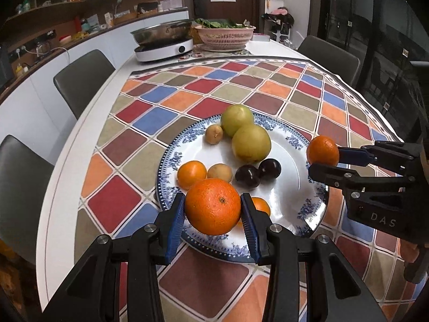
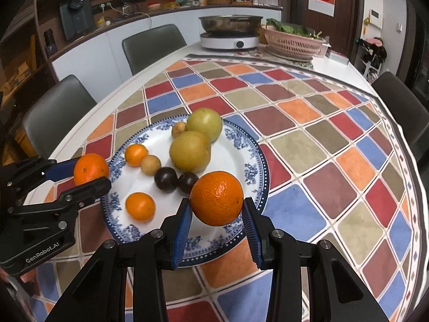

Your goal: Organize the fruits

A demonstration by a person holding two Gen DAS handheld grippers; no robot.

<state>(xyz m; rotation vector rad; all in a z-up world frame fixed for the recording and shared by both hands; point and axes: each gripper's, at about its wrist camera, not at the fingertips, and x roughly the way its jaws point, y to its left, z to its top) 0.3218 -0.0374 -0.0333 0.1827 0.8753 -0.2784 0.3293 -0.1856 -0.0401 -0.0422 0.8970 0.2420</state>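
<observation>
A blue-and-white plate (image 1: 303, 158) (image 2: 254, 158) lies on the checked tablecloth. On it lie two green-yellow pears (image 1: 250, 143) (image 2: 190, 151), two dark plums (image 1: 248, 176) (image 2: 166, 179), two small tan fruits (image 1: 219, 172) and two small oranges (image 1: 191, 175) (image 2: 140, 206). My left gripper (image 1: 213, 209) (image 2: 91, 173) is shut on an orange (image 1: 213, 206) above the plate's near-left rim. My right gripper (image 2: 217, 201) (image 1: 323, 155) is shut on another orange (image 2: 217, 198) above the plate's right rim.
At the table's far end stand a steel pan on a white induction cooker (image 1: 163, 49) (image 2: 230, 41) and a pink colander of greens (image 1: 225, 36) (image 2: 293, 43). Grey chairs (image 1: 83, 77) (image 2: 152, 45) stand around the table. A counter with clutter runs behind.
</observation>
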